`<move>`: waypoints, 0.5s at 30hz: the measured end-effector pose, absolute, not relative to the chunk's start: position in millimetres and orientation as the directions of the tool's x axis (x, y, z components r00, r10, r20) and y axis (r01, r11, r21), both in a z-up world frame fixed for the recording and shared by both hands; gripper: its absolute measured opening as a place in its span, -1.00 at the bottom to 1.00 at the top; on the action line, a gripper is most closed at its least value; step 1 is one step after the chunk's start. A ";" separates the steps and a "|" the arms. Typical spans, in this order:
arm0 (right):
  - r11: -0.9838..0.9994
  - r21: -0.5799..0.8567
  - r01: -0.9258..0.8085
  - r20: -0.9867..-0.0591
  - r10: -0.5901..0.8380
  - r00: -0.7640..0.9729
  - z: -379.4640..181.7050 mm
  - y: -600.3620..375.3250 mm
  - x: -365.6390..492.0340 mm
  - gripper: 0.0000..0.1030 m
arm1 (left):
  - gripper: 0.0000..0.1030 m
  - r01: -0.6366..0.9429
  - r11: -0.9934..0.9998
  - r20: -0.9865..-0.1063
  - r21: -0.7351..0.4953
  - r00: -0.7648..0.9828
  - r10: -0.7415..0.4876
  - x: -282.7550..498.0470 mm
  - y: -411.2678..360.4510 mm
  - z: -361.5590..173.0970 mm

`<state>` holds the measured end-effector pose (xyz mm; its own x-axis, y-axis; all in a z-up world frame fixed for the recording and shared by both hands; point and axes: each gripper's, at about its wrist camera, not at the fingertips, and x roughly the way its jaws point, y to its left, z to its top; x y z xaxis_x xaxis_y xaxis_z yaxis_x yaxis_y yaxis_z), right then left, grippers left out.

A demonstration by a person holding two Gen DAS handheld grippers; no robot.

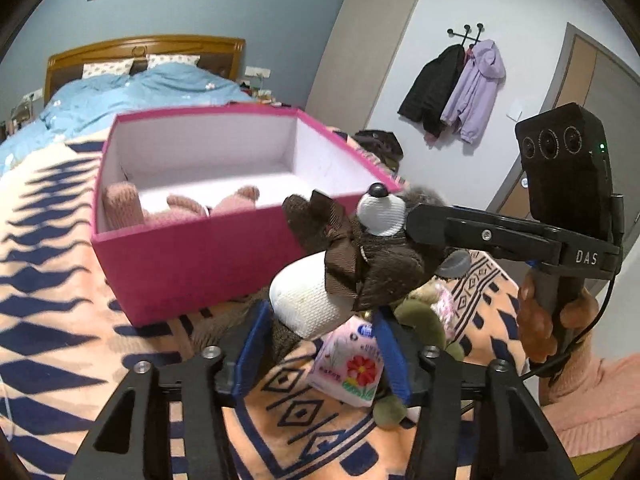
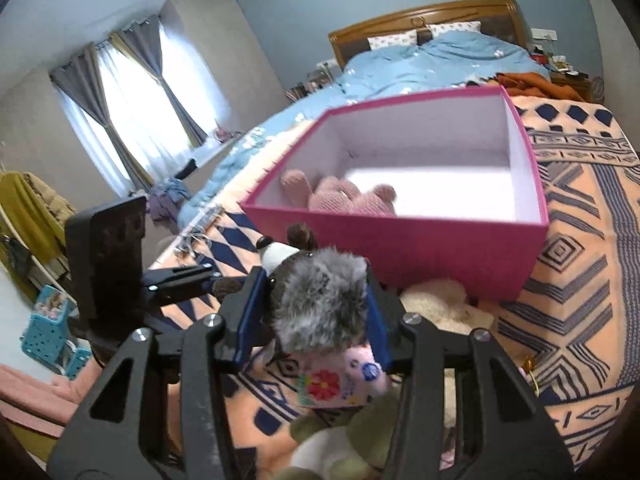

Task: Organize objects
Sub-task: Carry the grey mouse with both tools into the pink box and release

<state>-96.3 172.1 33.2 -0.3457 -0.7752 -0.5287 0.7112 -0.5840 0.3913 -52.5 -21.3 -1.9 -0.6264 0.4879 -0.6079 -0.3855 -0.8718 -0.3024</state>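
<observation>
A brown plush animal [image 1: 380,264] with a white snout, a brown bow and a white belly hangs a little above the patterned blanket, just in front of the pink box [image 1: 192,264]. My left gripper [image 1: 320,322] is shut on its white belly from below. My right gripper [image 2: 312,304] is shut on its grey furry head [image 2: 320,292]; in the left wrist view its black fingers [image 1: 440,224] reach in from the right beside the snout. A pink knitted toy [image 2: 344,200] lies inside the pink box [image 2: 400,248], against its near-left wall.
Under the held plush lie a pink tissue pack with a red flower [image 1: 348,368], a green plush [image 1: 420,320] and a white fluffy toy [image 2: 436,300]. The orange and navy blanket [image 2: 572,280] covers the bed around the box. A blue duvet [image 1: 120,96] lies behind.
</observation>
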 end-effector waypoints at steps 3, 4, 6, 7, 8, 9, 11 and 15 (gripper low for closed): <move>-0.563 0.385 0.731 -0.499 -0.794 -0.348 47.1 167.9 -97.9 -0.06 | -0.02 -0.383 -0.879 -0.591 -0.285 -0.651 0.476 -52.2 -23.9 14.1; -0.556 0.379 0.739 -0.486 -0.800 -0.353 53.1 166.4 -99.1 -0.06 | -0.02 -0.379 -0.884 -0.587 -0.274 -0.662 0.466 -53.9 -24.5 20.1; -0.545 0.368 0.753 -0.468 -0.809 -0.356 62.2 163.1 -102.1 -0.06 | -0.02 -0.368 -0.892 -0.581 -0.263 -0.677 0.451 -59.1 -26.5 29.4; -0.538 0.365 0.760 -0.459 -0.814 -0.356 67.2 161.0 -104.2 -0.06 | -0.02 -0.363 -0.895 -0.578 -0.258 -0.685 0.444 -61.6 -30.0 35.5; -0.534 0.360 0.765 -0.452 -0.817 -0.357 70.8 159.2 -106.1 -0.06 | -0.02 -0.357 -0.900 -0.575 -0.250 -0.693 0.435 -64.7 -32.2 40.3; -0.529 0.356 0.770 -0.445 -0.821 -0.358 74.6 157.3 -108.4 -0.06 | -0.02 -0.352 -0.904 -0.574 -0.243 -0.698 0.427 -66.8 -33.4 43.2; -0.517 0.356 0.779 -0.431 -0.830 -0.354 80.9 153.1 -115.8 -0.06 | -0.02 -0.338 -0.914 -0.574 -0.223 -0.712 0.404 -74.4 -36.0 50.6; -0.498 0.367 0.786 -0.412 -0.844 -0.343 89.6 142.6 -133.9 -0.06 | -0.02 -0.318 -0.929 -0.578 -0.191 -0.728 0.368 -90.0 -41.1 59.5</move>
<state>-133.9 142.6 89.6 -0.3427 -0.8443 -0.4120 0.7857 -0.4980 0.3670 -90.0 -41.1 59.5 -0.7284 0.3681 -0.5778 -0.3177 -0.9287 -0.1912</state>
